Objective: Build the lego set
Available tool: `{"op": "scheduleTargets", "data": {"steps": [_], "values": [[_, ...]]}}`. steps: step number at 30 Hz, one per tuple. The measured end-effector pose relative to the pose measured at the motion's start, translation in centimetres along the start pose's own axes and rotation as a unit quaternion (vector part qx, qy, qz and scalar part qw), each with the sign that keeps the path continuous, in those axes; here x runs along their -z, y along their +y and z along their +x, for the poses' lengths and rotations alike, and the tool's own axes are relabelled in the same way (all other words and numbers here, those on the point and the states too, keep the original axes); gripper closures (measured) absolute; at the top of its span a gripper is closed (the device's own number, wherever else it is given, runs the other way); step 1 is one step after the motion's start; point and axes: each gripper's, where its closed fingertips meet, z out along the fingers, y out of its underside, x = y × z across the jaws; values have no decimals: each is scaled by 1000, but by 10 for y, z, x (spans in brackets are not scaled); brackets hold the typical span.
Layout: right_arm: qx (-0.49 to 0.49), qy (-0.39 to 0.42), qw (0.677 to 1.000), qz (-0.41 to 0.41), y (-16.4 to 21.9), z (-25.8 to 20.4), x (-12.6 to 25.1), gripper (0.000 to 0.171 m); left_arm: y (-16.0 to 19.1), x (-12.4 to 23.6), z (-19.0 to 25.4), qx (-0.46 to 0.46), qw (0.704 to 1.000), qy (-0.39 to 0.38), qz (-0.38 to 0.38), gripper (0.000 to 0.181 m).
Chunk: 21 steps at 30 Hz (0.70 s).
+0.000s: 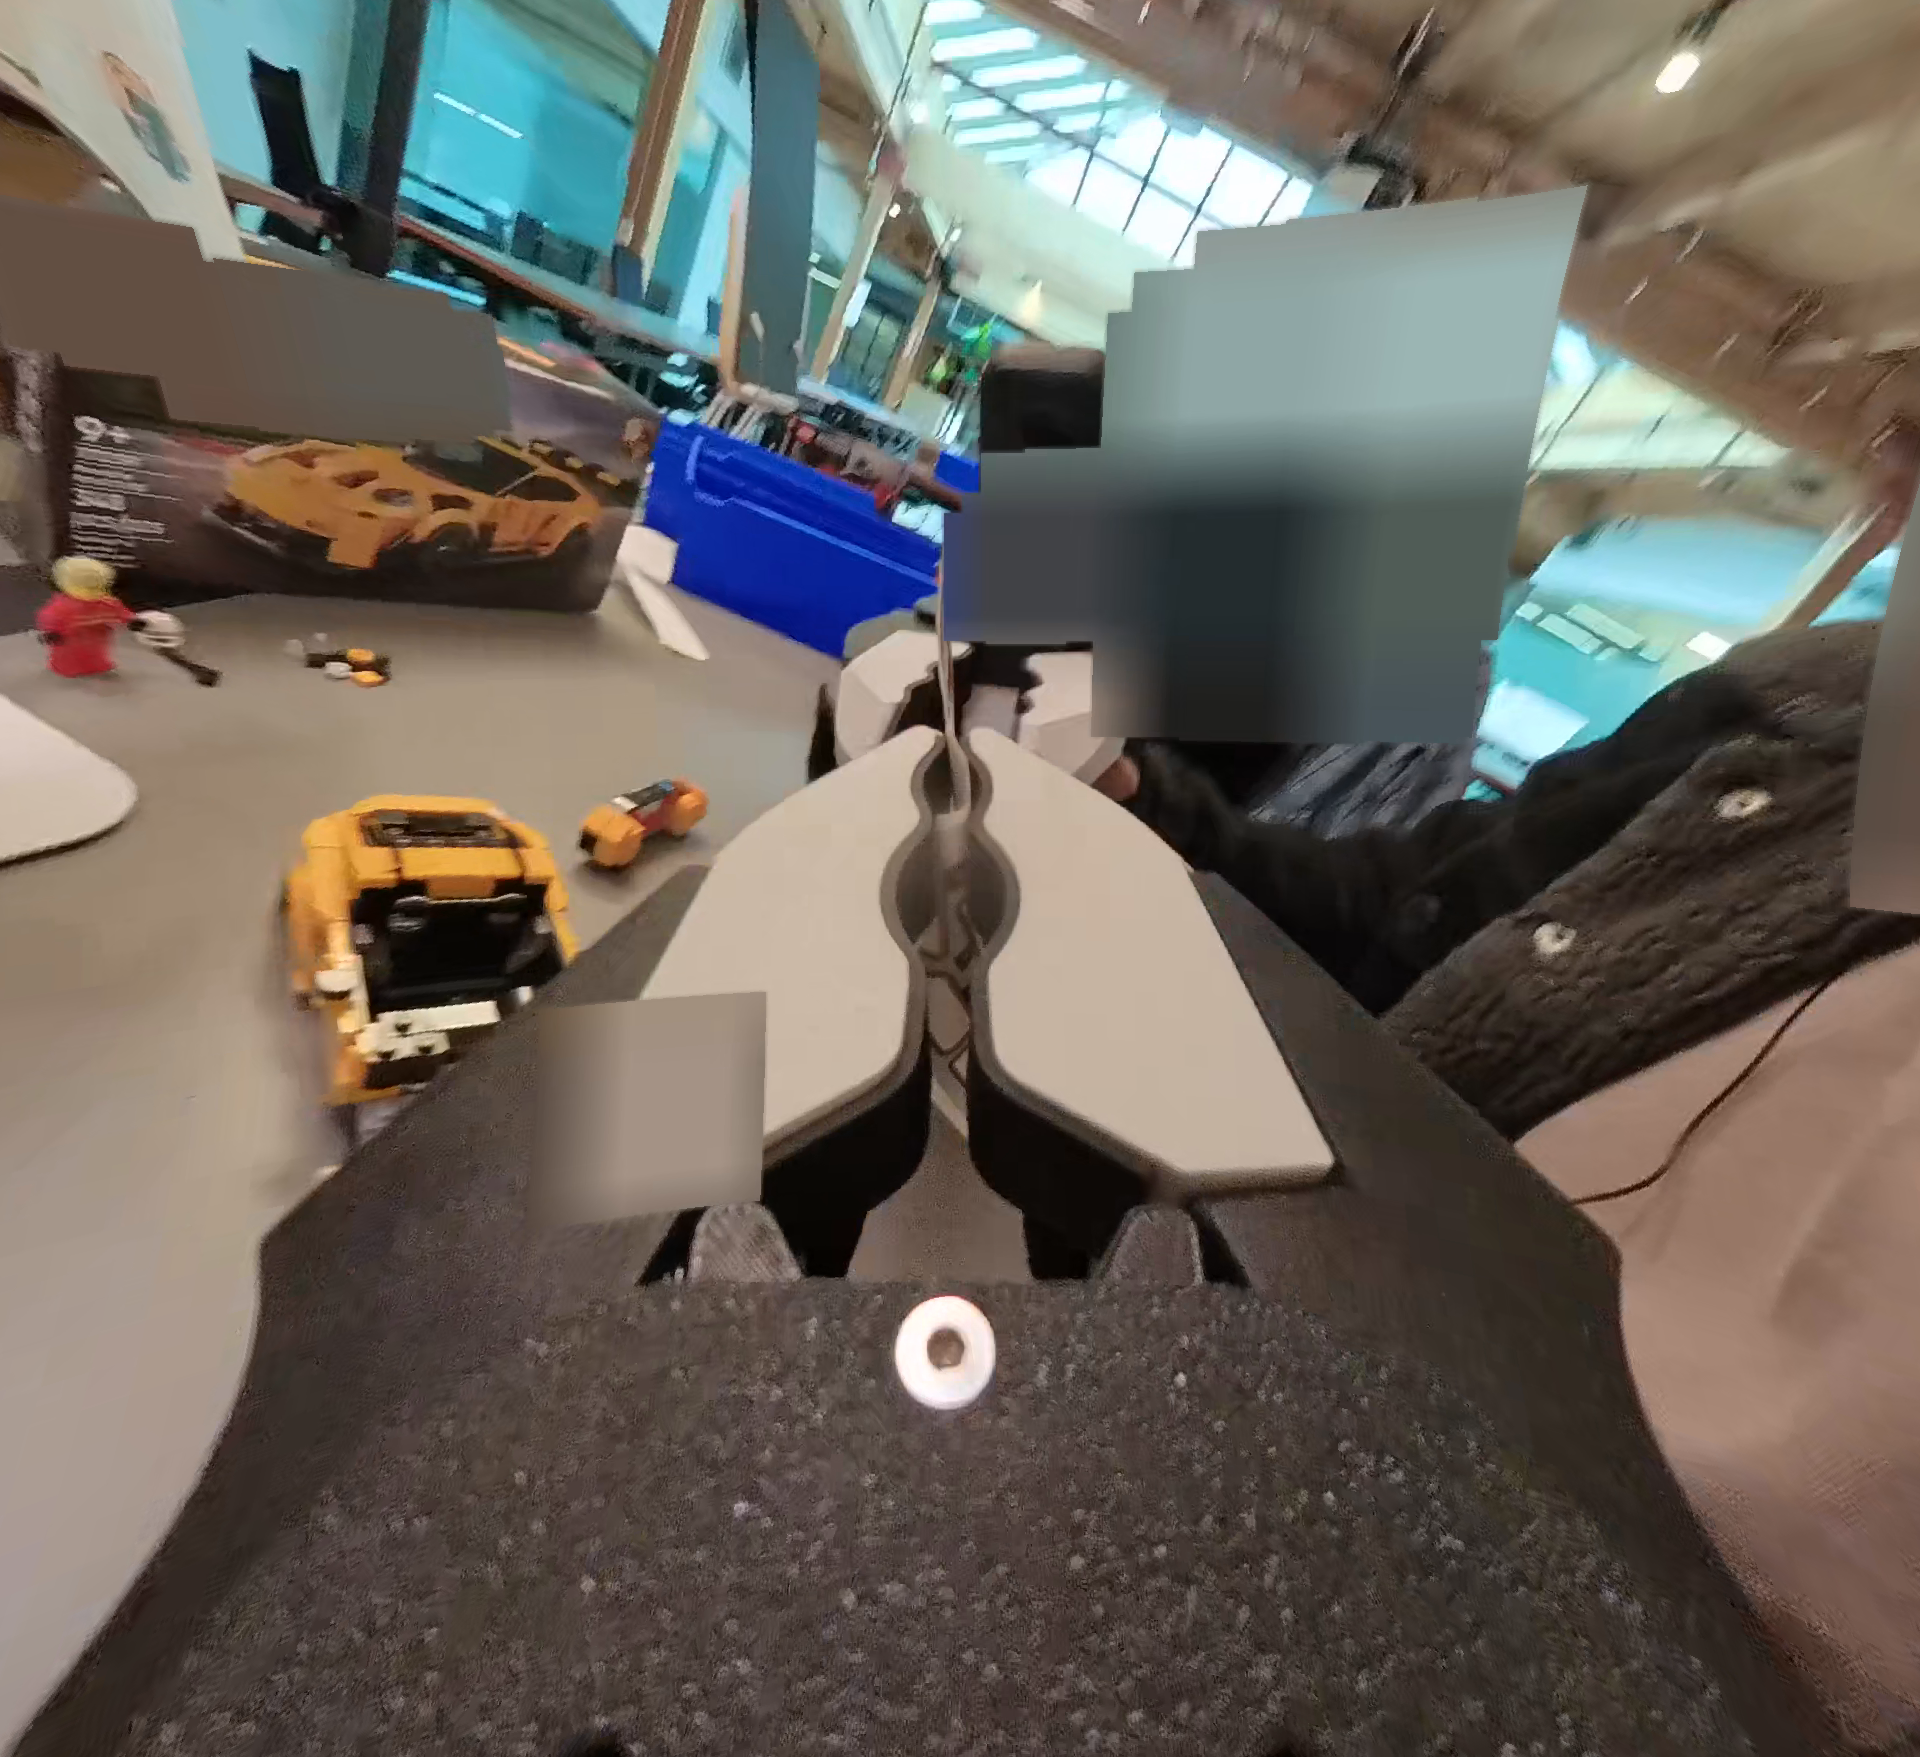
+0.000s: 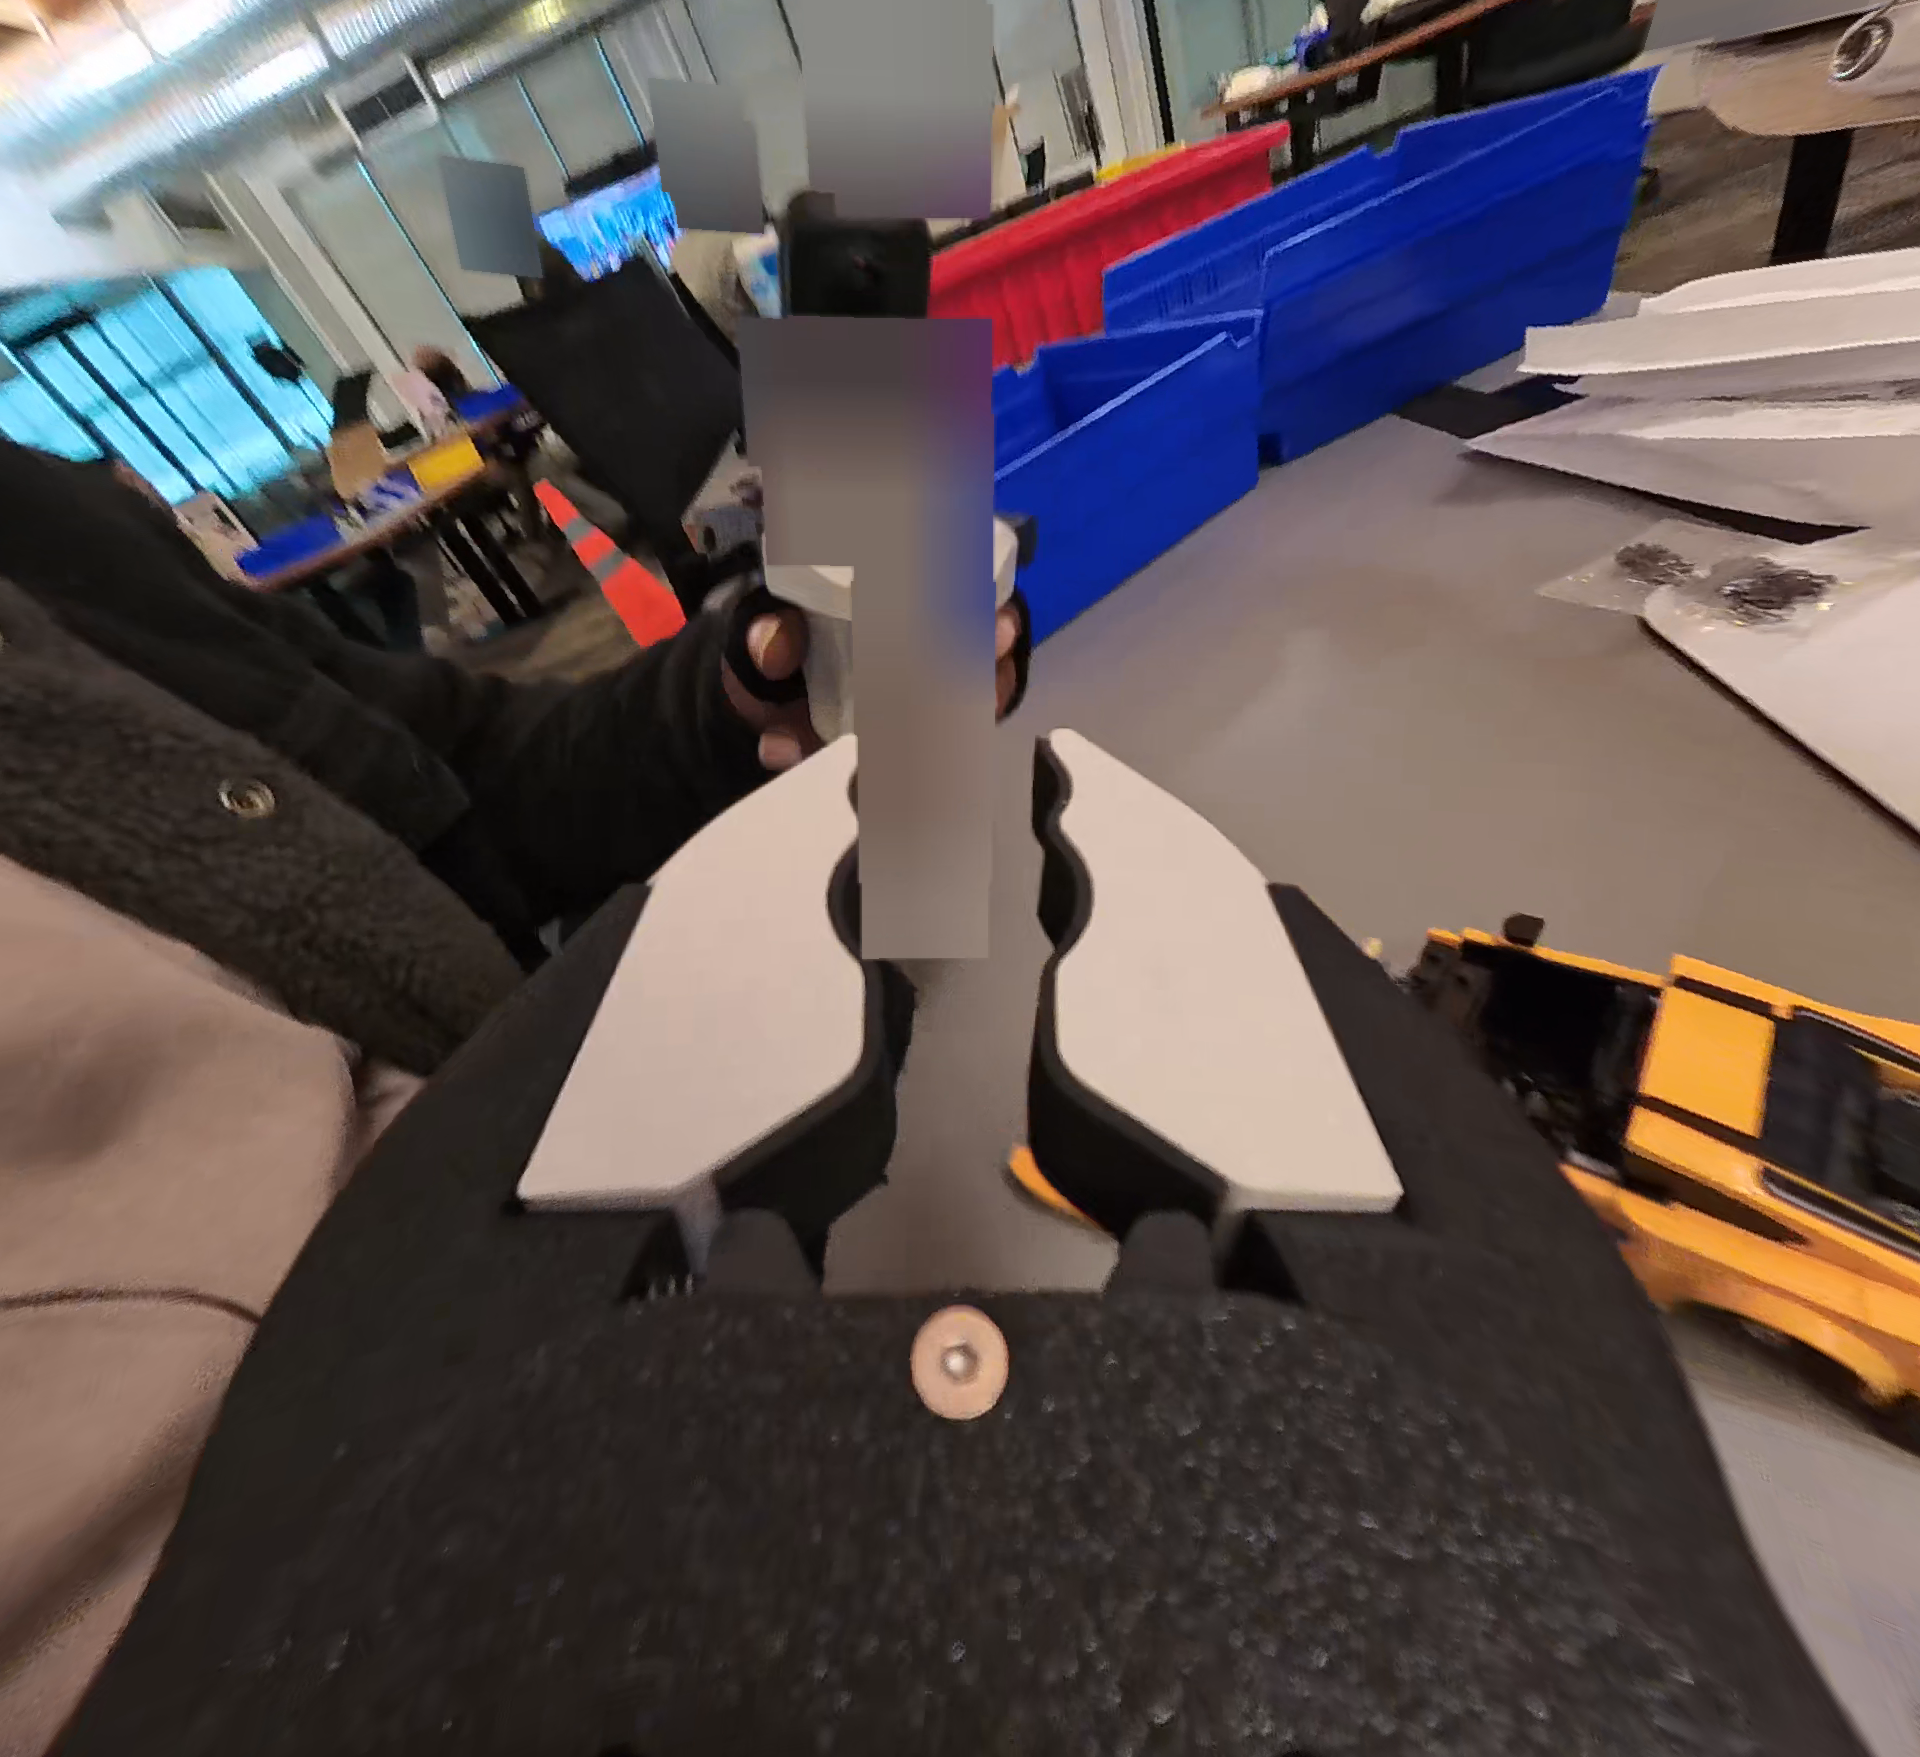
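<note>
Currently the left tongs [image 1: 948,772] are clamped on a thin white sheet [image 1: 943,668]; the right tongs [image 2: 945,772] stand apart. The orange lego car [image 1: 416,938] rests on the tabletop [image 1: 156,1032]: light, rigid, but fragile at joints, so grip the body sides, not the loose front

My yellow lego car [image 1: 431,938] sits on the grey worktop [image 1: 187,876], part-built: its yellow roof and sides are on, while the end facing my left view is open, showing black innards and a few white pieces low down. In my right view the car [image 2: 1704,1136] lies just beside my gripper, a black panel on top. A small orange and black sub-assembly [image 1: 642,819] lies near it. Farther off stands a red minifigure [image 1: 83,618], with a few loose small pieces [image 1: 343,663] near it.
</note>
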Motion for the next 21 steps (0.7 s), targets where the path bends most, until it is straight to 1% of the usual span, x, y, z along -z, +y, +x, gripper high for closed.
{"op": "scheduleTargets", "data": {"steps": [1, 3, 4, 6, 7, 9, 12, 13, 15, 17, 21], "values": [[-13, -3, 1000, 19, -3, 0, -2, 148, -1, -1, 1, 16, 1000, 9, 10, 181], [-41, -22, 998, 45, -9, -3, -1, 171, -3, -1, 2, 34, 999, 17, 28, 181], [-50, -35, 997, 46, -11, -7, 0, 171, -5, -1, 2, 40, 998, 19, 33, 181], [-41, -31, 998, 27, -10, -8, 0, 171, -2, -1, 2, 41, 999, 21, 23, 181], [-34, -25, 999, 14, -9, -8, 2, 171, 0, -1, 1, 33, 999, 17, 10, 179], [-43, -26, 999, -22, -4, -9, 5, 171, 3, 0, -3, 7, 1000, -1, -16, 168], [-73, -16, 996, -57, 4, -3, 10, 171, -1, 6, -14, -73, 994, -67, -41, 162], [-81, -4, 994, -71, 9, 2, 11, 171, -3, 8, -17, -115, 988, -94, -51, 161], [-87, 18, 991, -101, 19, 10, 11, 171, -5, 11, -19, -210, 965, -140, -77, 160], [-83, 26, 988, -129, 29, 11, 8, 171, 1, 6, -13, -278, 943, -149, -111, 160], [-67, 21, 983, -167, 43, 4, 2, 171, 39, -5, -12, -345, 902, -143, -217, 153]]}}
